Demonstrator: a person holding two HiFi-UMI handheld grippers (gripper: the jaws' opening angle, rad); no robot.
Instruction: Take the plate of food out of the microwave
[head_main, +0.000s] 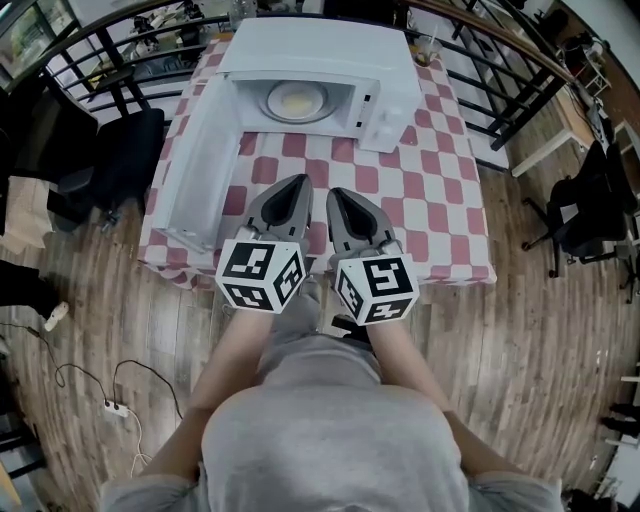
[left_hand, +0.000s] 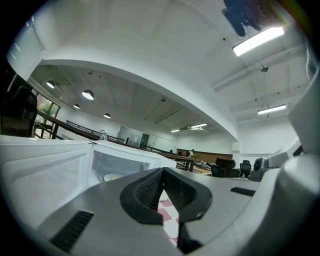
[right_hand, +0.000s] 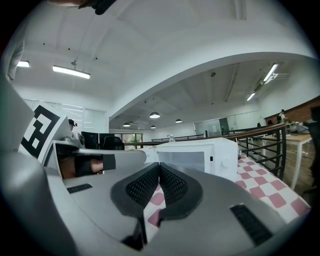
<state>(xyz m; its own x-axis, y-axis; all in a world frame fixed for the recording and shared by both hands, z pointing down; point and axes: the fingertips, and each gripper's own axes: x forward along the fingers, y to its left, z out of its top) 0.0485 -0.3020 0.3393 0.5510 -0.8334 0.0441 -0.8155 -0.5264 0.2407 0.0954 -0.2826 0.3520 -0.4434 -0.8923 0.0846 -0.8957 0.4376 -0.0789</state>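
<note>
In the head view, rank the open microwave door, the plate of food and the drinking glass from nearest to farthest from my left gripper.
From the left gripper:
1. Microwave door, swung open just to the gripper's left.
2. Plate of food, straight ahead, inside the cavity.
3. Glass, farthest, off to the far right.

A worktop (head_main: 445, 215) draped in a red-and-white checked cloth is standing on a wooden plank floor (head_main: 520, 340). A white microwave (head_main: 320, 45) is sitting at the middle of the worktop's far edge. Its door (head_main: 195, 165) is hanging wide open, reaching along the left edge. A clear cup (head_main: 427, 48) is standing at the far right corner, just beside the microwave.
</note>
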